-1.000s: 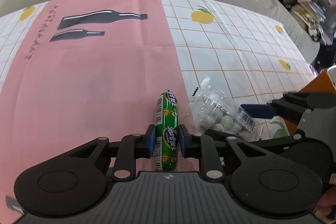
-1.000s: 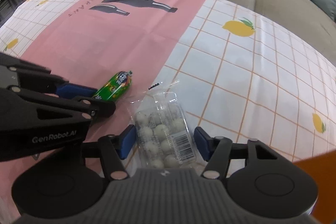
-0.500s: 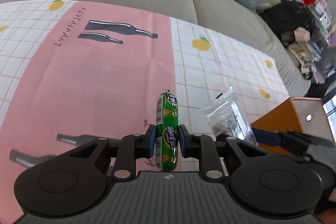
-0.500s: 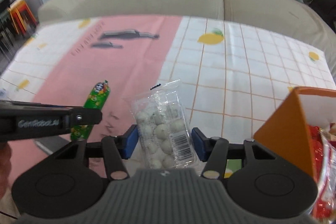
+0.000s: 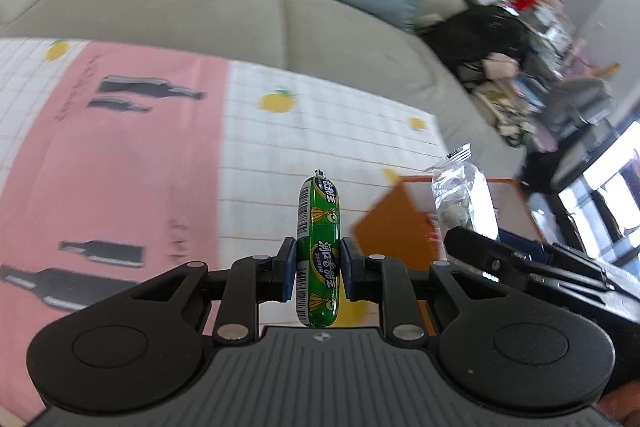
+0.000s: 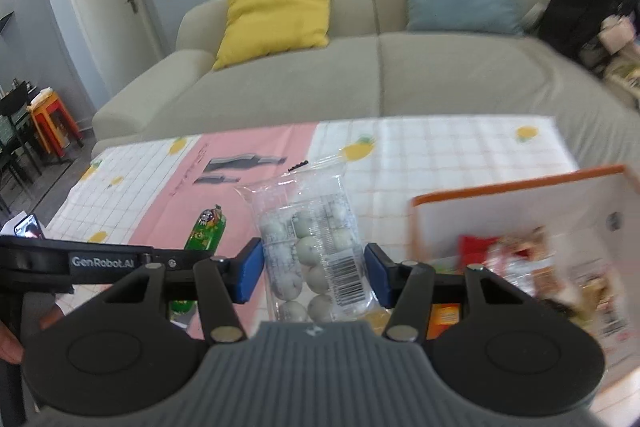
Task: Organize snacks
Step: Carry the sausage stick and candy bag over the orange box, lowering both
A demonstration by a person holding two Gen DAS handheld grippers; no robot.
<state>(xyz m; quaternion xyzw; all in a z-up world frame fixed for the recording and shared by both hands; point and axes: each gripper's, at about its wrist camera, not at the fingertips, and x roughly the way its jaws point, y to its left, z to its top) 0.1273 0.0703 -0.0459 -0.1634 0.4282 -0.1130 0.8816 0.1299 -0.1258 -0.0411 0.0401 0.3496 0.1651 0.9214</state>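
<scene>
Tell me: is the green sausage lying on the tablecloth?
No, the green sausage is clamped in the left tool, lifted above the tablecloth.

Snacks (image 6: 520,259) inside the orange box (image 6: 500,195) are blurred.

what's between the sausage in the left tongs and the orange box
Only bare checked tablecloth shows between the green sausage and the orange box in the left wrist view.

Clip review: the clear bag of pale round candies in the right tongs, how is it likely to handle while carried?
The clear bag is thin crinkly film, so it probably flexes and sags beyond the right tongs. The loose round candies could shift inside. Glossy plastic may slip, though the blue pads press both sides.
</scene>
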